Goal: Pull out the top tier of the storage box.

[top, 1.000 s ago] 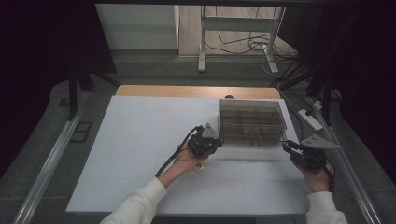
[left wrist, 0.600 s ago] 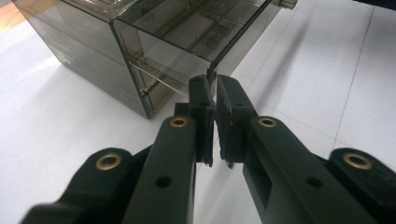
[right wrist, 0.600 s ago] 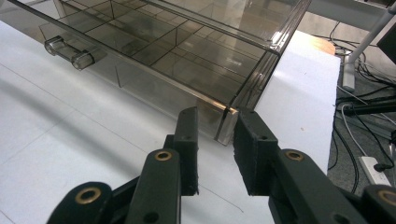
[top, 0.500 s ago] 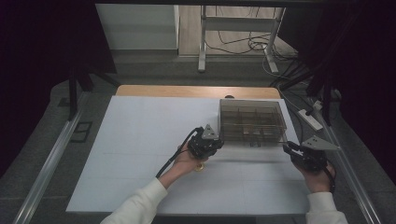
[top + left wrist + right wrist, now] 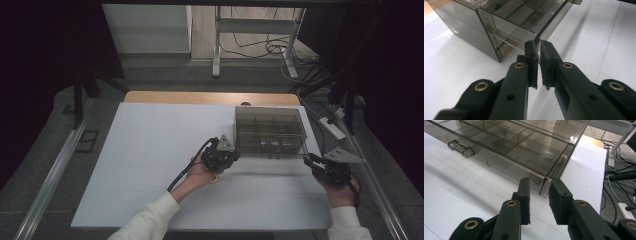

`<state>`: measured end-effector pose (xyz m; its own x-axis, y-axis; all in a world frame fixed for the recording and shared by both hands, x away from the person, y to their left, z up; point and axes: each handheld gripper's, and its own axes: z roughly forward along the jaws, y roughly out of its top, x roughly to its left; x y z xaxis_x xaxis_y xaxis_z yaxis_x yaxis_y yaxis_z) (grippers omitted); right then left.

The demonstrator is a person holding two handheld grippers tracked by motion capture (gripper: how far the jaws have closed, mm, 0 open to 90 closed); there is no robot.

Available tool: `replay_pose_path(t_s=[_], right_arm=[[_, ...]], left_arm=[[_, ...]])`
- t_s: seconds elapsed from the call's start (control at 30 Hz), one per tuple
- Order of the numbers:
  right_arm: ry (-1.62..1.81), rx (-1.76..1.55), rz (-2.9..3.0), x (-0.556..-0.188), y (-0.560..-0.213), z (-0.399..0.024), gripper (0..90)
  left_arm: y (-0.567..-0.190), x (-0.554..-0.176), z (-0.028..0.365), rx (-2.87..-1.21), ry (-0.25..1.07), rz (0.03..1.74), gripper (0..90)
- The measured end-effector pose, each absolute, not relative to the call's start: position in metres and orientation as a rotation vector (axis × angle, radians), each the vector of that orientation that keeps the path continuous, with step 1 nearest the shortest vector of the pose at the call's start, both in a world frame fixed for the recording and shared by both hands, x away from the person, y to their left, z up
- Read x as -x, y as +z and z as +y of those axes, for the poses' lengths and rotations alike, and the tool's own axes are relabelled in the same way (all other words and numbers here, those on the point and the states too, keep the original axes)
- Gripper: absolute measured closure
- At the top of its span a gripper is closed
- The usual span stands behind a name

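A smoky clear drawer box stands at the right back of the white table. Its lowest drawer is pulled out toward me, and its handle shows on the front panel. My left gripper is at the drawer's front left end, its jaws shut on the thin edge of the front panel. My right gripper is at the front right end. Its jaws stand apart with the drawer's corner just ahead between the tips, untouched.
A wooden edge borders the table's far side. On the floor to the right lie a power strip and cables. Metal rails run along both sides of the table. White surface extends to the left and front.
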<state>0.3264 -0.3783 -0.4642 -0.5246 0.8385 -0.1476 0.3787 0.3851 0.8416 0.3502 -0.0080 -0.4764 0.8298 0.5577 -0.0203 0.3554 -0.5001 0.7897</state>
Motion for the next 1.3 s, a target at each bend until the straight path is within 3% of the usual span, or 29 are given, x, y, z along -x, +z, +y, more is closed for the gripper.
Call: replay_pose_path(t_s=[1.3], right_arm=[[1.044,-1.029,2.108,-0.3186,-0.4655,-0.3808,71.7]], left_arm=[[-0.4789,-0.3407,-0.0086,-2.163,0.304,0.653,83.2]])
